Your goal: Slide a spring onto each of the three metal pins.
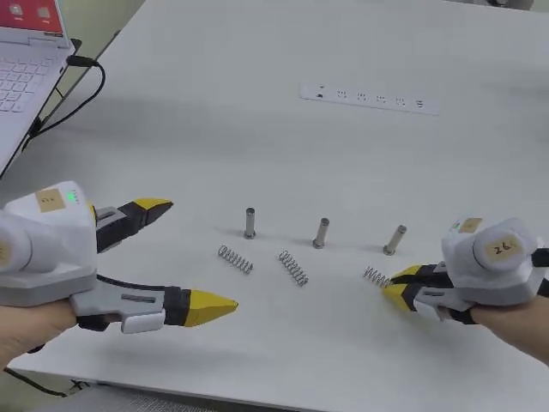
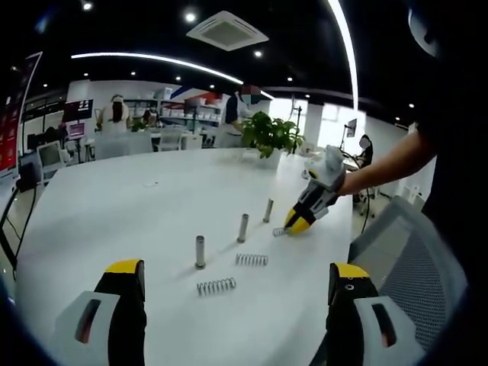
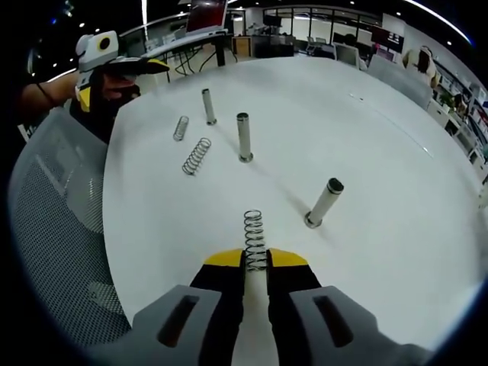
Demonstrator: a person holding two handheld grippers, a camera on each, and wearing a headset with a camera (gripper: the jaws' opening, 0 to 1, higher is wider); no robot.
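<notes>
Two grippers sit closest to you at the near edge of the white table (image 1: 360,172). Your left gripper (image 1: 199,254) is wide open, its yellow-tipped jaws spread far apart above the bare tabletop, holding nothing. In the left gripper view those jaws (image 2: 236,268) frame the row of parts from the side. Your right gripper (image 1: 393,284) is down at the table with its jaws nearly together. In the right gripper view the yellow tips (image 3: 255,259) pinch the near end of the right-hand spring (image 3: 254,232), and the rest of it lies flat on the table, pointing away from you.

Just beyond, the middle spring (image 1: 293,268) and the left-hand spring (image 1: 235,259) lie flat and loose on the table, apart from each other and from both grippers. Each rests slightly in front of a pin without touching it.

Behind the springs, three metal pins stand on end in a row, each with a spring lying before it: the left pin (image 1: 250,222), the middle pin (image 1: 321,233) and the right pin (image 1: 395,239). All three are bare.

Farther back, a white power strip (image 1: 369,99) lies flat. At the far left corner is an open laptop (image 1: 26,60) with a black cable (image 1: 86,90) trailing from its side.
</notes>
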